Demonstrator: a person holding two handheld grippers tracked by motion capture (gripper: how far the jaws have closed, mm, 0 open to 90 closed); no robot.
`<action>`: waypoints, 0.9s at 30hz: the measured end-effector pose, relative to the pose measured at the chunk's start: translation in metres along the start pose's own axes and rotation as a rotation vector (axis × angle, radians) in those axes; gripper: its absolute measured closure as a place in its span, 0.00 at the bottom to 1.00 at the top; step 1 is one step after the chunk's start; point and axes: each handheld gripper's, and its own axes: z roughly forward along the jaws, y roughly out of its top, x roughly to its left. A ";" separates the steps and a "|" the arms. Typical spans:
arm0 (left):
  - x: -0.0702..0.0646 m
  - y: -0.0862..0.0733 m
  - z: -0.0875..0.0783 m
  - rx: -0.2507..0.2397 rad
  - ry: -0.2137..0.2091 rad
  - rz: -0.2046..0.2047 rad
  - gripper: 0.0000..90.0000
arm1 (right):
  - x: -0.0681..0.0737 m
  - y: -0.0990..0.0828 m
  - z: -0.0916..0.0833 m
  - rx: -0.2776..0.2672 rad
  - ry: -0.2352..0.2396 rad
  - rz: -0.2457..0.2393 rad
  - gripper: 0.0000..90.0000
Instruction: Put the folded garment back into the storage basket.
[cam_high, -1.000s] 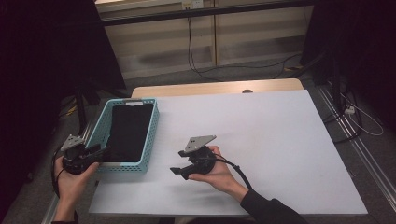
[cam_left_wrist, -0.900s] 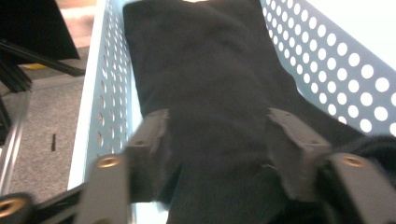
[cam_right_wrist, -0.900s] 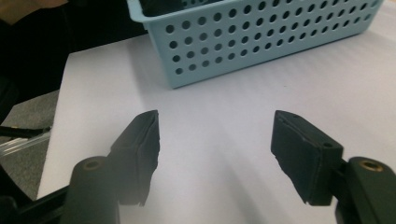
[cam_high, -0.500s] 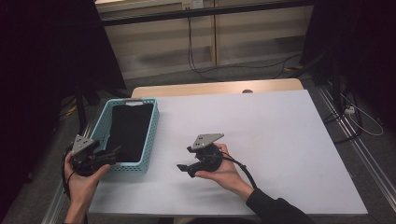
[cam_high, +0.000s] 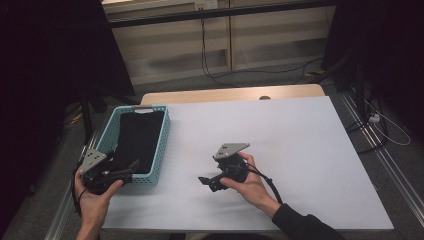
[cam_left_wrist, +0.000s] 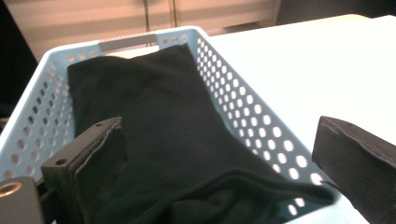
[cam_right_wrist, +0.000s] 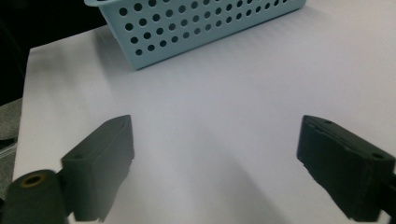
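Note:
A light blue perforated basket (cam_high: 163, 142) stands at the table's left side with a black cloth (cam_high: 137, 140) lying in it. My left gripper (cam_high: 131, 167) is at the basket's near end, its jaws pointing over the rim. In the left gripper view the basket (cam_left_wrist: 243, 93) holds the cloth (cam_left_wrist: 154, 107), and a fold of it drapes over the near rim. The left gripper (cam_left_wrist: 222, 140) is open; its jaws have just been opening and stand apart above the cloth without pressing it. My right gripper (cam_high: 204, 182) rests low over the white table (cam_high: 280, 130), open, jaws just opening, nothing between them (cam_right_wrist: 217, 133).
The basket's (cam_right_wrist: 187, 28) corner lies ahead of the right gripper, across bare table top (cam_right_wrist: 224, 93). A wooden strip (cam_high: 230, 94) borders the table's far edge. Cables run along the floor beyond and to the right.
The left hand has slid right along the basket's near end and its jaws have spread wider. The right hand has shifted slightly right, and its jaws have widened too.

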 end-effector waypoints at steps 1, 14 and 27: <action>-0.003 0.000 0.000 -0.008 -0.012 0.001 0.04 | 0.000 -0.001 -0.002 -0.004 -0.010 -0.005 0.09; -0.046 -0.002 0.006 -0.016 -0.088 0.041 0.05 | -0.004 -0.020 -0.026 -0.029 -0.118 -0.010 0.10; -0.079 -0.001 0.018 0.011 -0.160 0.082 0.05 | -0.005 -0.037 -0.055 -0.068 -0.165 0.003 0.10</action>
